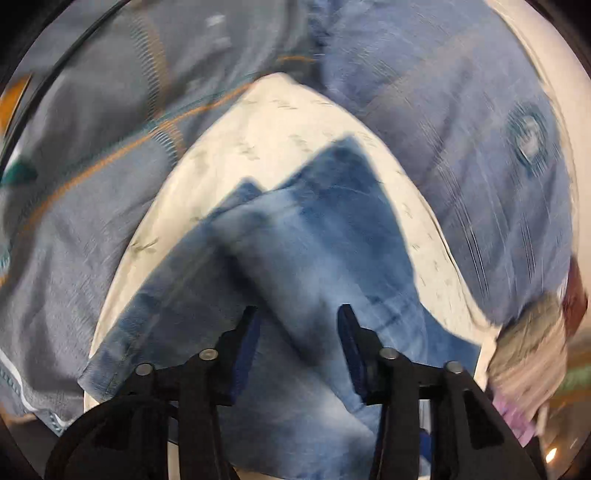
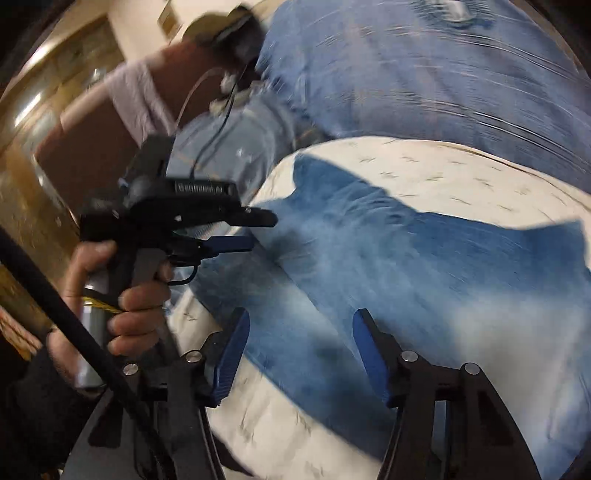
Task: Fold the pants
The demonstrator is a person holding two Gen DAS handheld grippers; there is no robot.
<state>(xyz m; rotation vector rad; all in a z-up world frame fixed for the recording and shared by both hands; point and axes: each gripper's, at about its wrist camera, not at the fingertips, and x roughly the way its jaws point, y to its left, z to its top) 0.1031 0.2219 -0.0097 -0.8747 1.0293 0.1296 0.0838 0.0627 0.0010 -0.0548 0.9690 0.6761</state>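
Faded blue pants [image 1: 314,240] lie spread on a white patterned cover [image 1: 295,122], with a raised fold running towards the camera. My left gripper [image 1: 300,314] hovers low over that fold, jaws open, and the pads do not press on the cloth. In the right wrist view the pants [image 2: 406,266] stretch across the cover [image 2: 443,166]. My right gripper [image 2: 301,314] stands open just above them with nothing pinched. The left gripper [image 2: 264,232] shows there too, held by a hand [image 2: 122,295], its tips at the pants' left edge.
Other clothes ring the cover: grey-blue denim with orange stitching [image 1: 92,184] at the left and a large lilac-blue garment [image 1: 461,129] at the right, which fills the top of the right wrist view [image 2: 424,74]. A person in a cap [image 2: 207,29] is at the upper left.
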